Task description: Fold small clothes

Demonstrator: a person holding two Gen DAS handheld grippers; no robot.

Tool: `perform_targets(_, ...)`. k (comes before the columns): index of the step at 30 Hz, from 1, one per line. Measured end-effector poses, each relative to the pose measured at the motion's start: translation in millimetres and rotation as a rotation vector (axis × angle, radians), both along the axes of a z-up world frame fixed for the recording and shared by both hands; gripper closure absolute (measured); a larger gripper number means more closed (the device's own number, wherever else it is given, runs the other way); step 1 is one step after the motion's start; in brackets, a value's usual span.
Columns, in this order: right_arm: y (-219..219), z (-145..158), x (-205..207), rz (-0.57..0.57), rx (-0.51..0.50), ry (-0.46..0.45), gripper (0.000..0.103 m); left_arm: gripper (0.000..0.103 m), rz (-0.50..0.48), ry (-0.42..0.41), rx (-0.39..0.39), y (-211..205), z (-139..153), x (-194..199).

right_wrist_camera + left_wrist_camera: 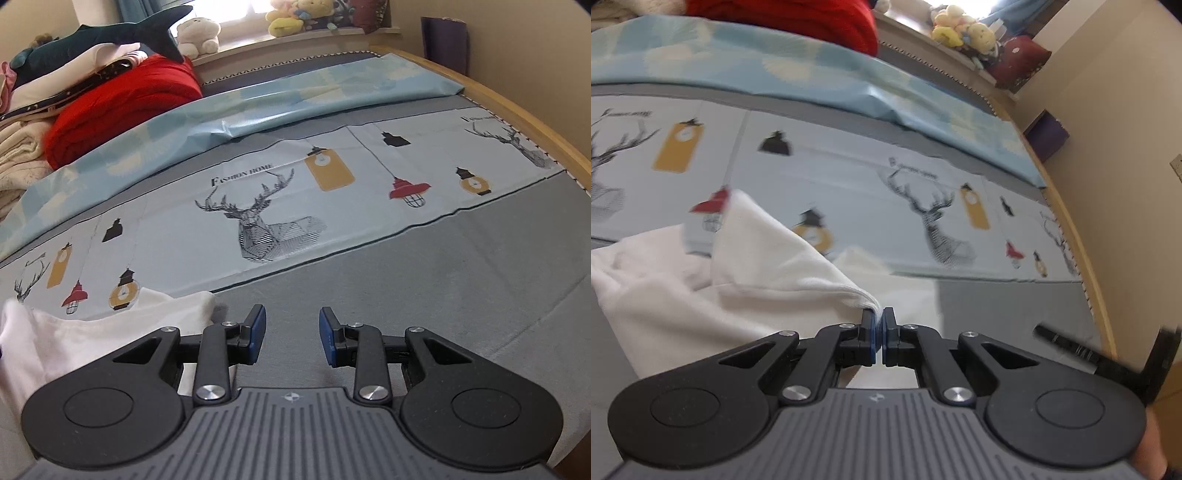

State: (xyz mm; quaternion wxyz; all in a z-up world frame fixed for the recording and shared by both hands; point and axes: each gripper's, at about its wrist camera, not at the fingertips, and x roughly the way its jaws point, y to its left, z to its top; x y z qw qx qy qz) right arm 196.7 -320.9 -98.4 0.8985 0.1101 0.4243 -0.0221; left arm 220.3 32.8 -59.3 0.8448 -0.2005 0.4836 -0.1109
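Through the left wrist view, my left gripper (878, 325) has its fingers pressed together on a hemmed corner of the small white cotton garment (701, 295), which fills the lower left of the frame and lies on the bed with the grey sheet and deer-and-lantern printed band (997, 306). The pinched corner is pulled up into a taut ridge running from the fingertips toward the upper left, with a peak of cloth standing above the rest, so I judge a fold is only beginning: nothing yet lies flat and doubled over. The garment's long axis seems to run from lower left toward the centre, though the frame cuts it off and I cannot tell which end is the neck or the hem. In the right wrist view, my right gripper (292, 334) has its fingers partly apart with nothing between them, hanging over bare grey sheet; the white garment sits at the lower left, just beside the left finger, its edge reaching toward the centre. It is rumpled, so most of the folding remains.
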Motion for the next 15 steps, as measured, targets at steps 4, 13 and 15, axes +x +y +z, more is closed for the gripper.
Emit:
perform_targets(4,-5,-2,-2,0.001,0.006,0.009,0.07,0.1,0.0,0.001,0.102,-4,-2,4)
perform_targets(13,4,13,6,0.05,0.024,-0.026,0.07,0.099,0.171,0.146,0.3,162,-31,-39)
perform_targets(15,13,18,7,0.065,0.033,-0.04,0.07,0.095,0.22,0.236,0.36,201,-49,-45)
